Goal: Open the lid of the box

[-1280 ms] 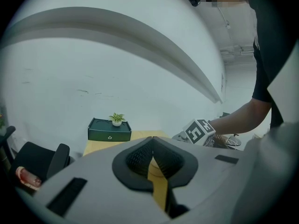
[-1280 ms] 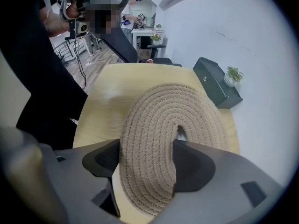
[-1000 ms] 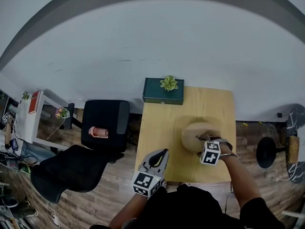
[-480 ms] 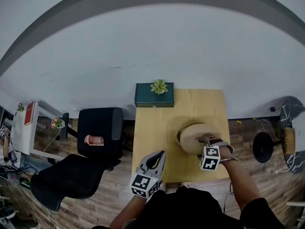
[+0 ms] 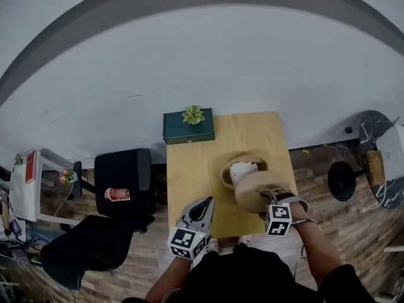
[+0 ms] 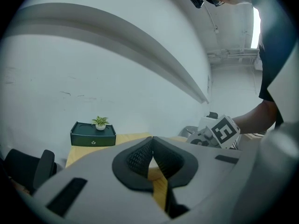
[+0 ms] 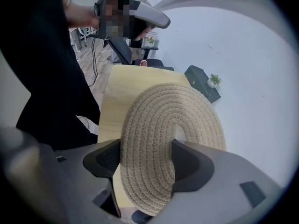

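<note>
A round woven box (image 5: 226, 170) stands on the wooden table (image 5: 189, 175), open at the top, with something white (image 5: 242, 168) inside. Its woven lid (image 5: 254, 191) hangs tilted just off the box's near right rim, and my right gripper (image 5: 267, 199) is shut on it. In the right gripper view the lid (image 7: 177, 115) stands on edge between the two pads of that gripper (image 7: 145, 158). My left gripper (image 5: 203, 208) hovers over the table's near edge, left of the box, jaws together and holding nothing; in its own view the pads (image 6: 140, 158) meet.
A dark green case (image 5: 188, 129) with a small plant on top sits at the table's far left corner. A black office chair (image 5: 123, 175) stands left of the table, and a black round stand (image 5: 341, 182) is on the floor to the right.
The right gripper has lifted the lid off the box and carried it toward me and to the right, uncovering the white thing inside. The left gripper has stayed put.
</note>
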`<state>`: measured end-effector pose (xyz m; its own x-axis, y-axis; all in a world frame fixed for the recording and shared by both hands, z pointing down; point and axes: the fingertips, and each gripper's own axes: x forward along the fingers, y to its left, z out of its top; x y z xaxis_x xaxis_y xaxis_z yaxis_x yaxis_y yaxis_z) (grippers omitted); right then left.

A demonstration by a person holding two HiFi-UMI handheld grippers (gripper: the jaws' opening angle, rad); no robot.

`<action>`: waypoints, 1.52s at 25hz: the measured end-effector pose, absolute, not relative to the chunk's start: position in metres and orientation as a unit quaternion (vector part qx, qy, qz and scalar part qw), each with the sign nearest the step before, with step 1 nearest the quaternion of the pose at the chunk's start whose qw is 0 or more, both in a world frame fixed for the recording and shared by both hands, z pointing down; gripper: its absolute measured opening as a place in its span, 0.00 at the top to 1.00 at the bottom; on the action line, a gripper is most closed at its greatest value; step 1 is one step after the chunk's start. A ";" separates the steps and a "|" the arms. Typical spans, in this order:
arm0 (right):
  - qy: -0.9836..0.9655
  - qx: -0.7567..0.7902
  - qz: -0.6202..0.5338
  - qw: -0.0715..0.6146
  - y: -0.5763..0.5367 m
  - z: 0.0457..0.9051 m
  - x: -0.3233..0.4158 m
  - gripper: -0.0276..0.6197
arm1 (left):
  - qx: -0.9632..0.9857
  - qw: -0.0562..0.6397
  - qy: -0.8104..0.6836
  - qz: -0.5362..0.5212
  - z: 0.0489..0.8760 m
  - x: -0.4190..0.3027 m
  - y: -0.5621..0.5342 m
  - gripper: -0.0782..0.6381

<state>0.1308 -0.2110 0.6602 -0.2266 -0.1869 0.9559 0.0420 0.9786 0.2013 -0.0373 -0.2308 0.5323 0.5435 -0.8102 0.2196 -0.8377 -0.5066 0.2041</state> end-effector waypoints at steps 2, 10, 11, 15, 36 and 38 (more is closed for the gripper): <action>-0.779 0.047 -0.088 0.619 -0.200 0.661 0.133 0.41 | 0.871 0.140 -0.468 0.053 0.534 -0.034 -0.229 0.87; -0.783 0.025 -0.079 0.616 -0.154 0.674 0.131 0.41 | 0.876 0.151 -0.453 0.066 0.548 -0.019 -0.218 0.87; -0.784 0.021 -0.078 0.615 -0.149 0.677 0.131 0.41 | 0.876 0.156 -0.451 0.068 0.551 -0.018 -0.216 0.87; -0.782 0.008 -0.074 0.618 -0.136 0.690 0.130 0.41 | 0.876 0.164 -0.449 0.069 0.559 -0.016 -0.212 0.87; -0.784 -0.070 -0.021 0.616 -0.130 0.772 0.113 0.41 | 0.870 0.180 -0.448 0.097 0.586 -0.011 -0.207 0.87; -0.786 -0.070 -0.012 0.614 -0.132 0.772 0.113 0.41 | 0.872 0.177 -0.447 0.095 0.585 -0.010 -0.210 0.87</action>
